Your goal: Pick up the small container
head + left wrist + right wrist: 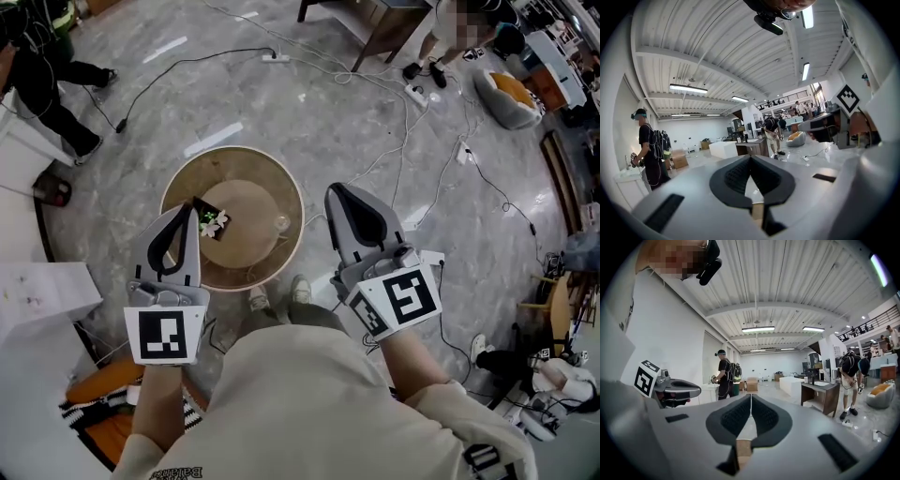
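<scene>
A small black container (212,222) with white flowers and green in it sits left of centre on a round wooden table (187,183). A small clear glass (281,223) stands on the table's right side. My left gripper (188,212) hovers at the table's left edge, its tip just beside the container; its jaws are shut and hold nothing (750,157). My right gripper (336,192) is held over the floor to the right of the table, also shut and empty (751,396). Neither gripper view shows the table or the container.
Cables and power strips (275,57) trail over the marble floor beyond and right of the table. A white box (42,286) lies at the left and a grey beanbag (506,94) at the far right. A person (42,84) stands at the upper left, another (851,376) by a dark wooden desk (820,397).
</scene>
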Available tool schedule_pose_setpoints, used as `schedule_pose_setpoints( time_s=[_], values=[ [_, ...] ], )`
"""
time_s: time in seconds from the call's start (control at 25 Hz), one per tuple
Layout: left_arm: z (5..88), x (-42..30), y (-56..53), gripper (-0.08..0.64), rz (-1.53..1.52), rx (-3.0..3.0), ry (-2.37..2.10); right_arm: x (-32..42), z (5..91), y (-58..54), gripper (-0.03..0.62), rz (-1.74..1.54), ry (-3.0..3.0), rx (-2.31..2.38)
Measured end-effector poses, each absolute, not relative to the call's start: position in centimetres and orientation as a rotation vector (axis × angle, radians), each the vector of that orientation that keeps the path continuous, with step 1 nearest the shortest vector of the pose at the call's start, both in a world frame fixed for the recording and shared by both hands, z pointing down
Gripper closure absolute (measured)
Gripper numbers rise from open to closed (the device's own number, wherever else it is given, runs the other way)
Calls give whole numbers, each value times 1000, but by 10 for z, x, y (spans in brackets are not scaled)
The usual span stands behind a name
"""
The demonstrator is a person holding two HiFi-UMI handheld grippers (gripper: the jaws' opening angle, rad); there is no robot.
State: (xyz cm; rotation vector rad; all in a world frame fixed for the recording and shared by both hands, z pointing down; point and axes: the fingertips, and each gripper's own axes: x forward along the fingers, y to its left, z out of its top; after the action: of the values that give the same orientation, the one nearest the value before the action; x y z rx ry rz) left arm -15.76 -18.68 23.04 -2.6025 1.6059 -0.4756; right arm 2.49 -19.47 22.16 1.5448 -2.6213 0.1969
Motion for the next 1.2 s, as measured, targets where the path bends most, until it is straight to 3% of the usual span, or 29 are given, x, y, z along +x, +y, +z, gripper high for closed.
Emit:
schedule_pose_setpoints(
  time_s=[0.2, 0.4, 0.72, 1.2],
  values=[
    [248, -150, -207, 554, -448, -2617, 1605, 25, 239, -220, 581, 164, -2626, 1562],
    [271, -144, -230, 554, -425, -2632, 1619, 16, 264, -238, 452, 121, -2655, 1511],
    [317, -137, -264, 554, -453, -2644, 1638, 3, 310, -266, 351, 23, -2717, 1481],
    [423, -130, -293, 554, -495, -2686, 1645, -13, 445, -292, 299, 107, -2695, 1443]
  ],
)
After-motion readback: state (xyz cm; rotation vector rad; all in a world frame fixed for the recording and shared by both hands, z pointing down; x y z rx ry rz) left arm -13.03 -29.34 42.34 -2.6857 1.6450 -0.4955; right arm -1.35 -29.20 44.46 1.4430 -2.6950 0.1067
